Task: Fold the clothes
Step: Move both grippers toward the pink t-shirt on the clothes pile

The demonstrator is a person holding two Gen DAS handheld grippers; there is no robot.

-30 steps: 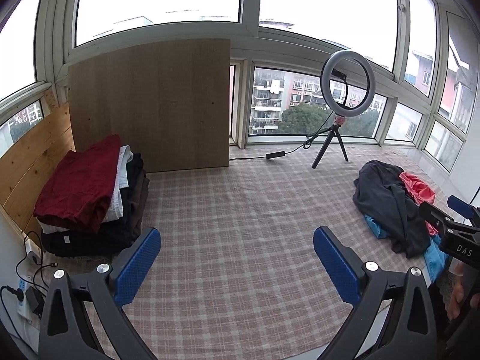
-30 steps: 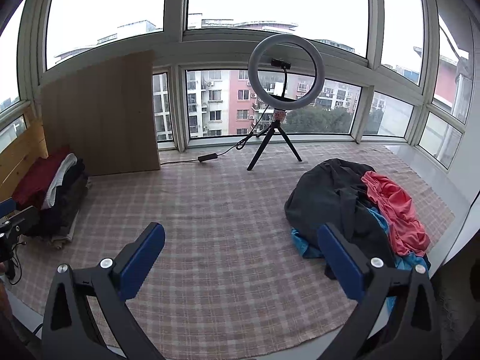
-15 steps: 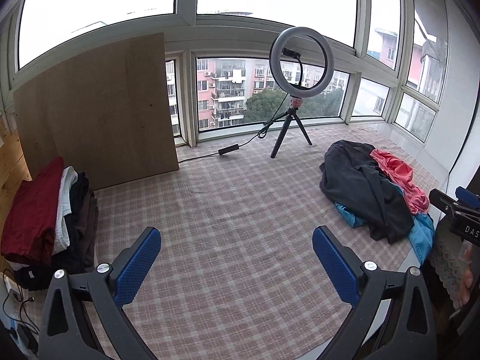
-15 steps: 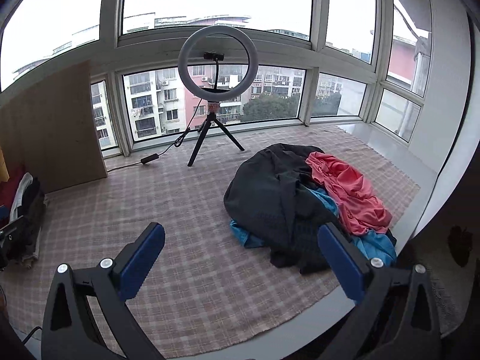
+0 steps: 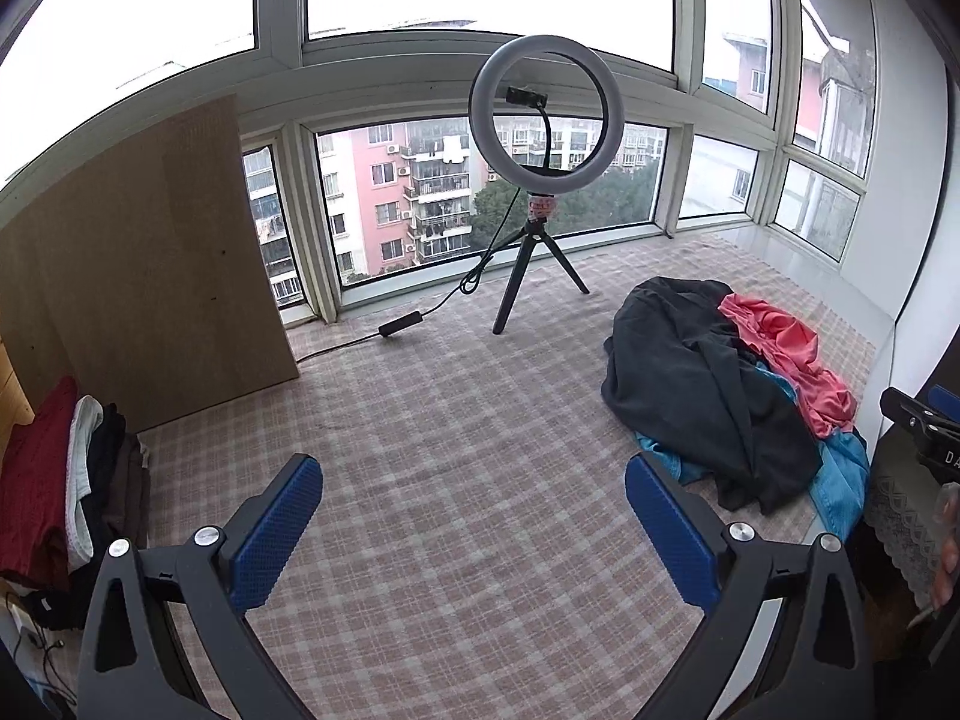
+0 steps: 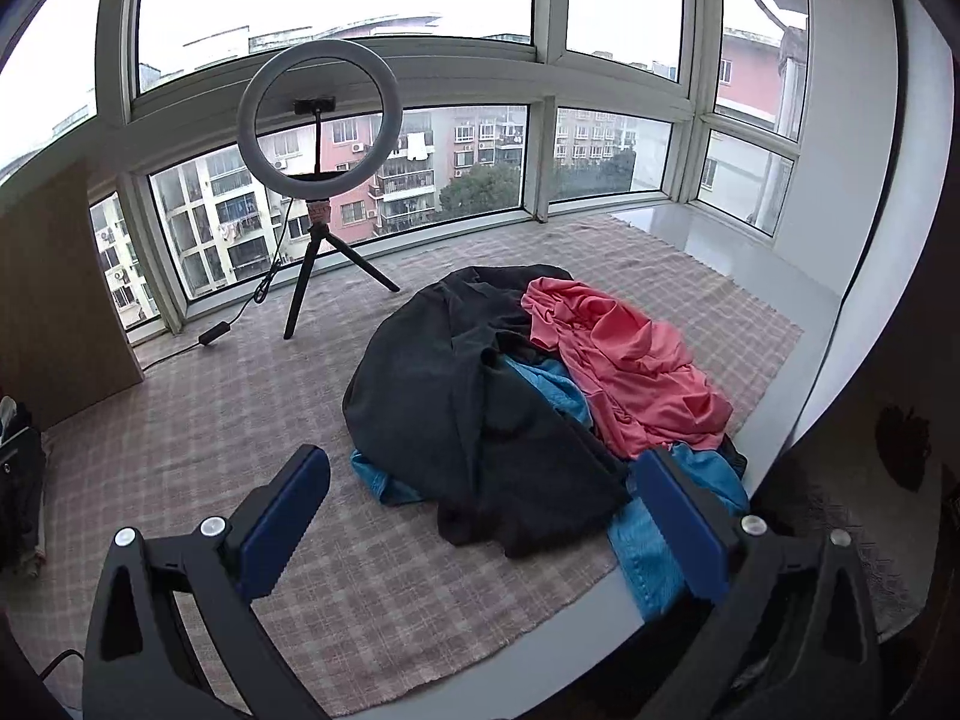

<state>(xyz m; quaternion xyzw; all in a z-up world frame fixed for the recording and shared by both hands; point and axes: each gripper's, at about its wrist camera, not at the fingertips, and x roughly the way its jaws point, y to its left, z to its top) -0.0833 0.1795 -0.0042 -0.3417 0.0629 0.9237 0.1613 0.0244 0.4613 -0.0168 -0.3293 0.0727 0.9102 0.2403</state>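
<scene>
A loose pile of clothes lies on the checked cloth at the right: a black garment on top, a pink one behind it and a blue one underneath. The pile also shows in the left wrist view. A stack of folded clothes with a dark red piece on top sits at the far left. My left gripper is open and empty over the bare cloth. My right gripper is open and empty, just in front of the black garment.
A ring light on a tripod stands by the windows, its cable running left. A wooden board leans at the back left. The checked cloth ends at a white ledge in front.
Both grippers have swung to the right. The clothes pile has come nearer and more central in both views, and the folded stack has slid to the left edge.
</scene>
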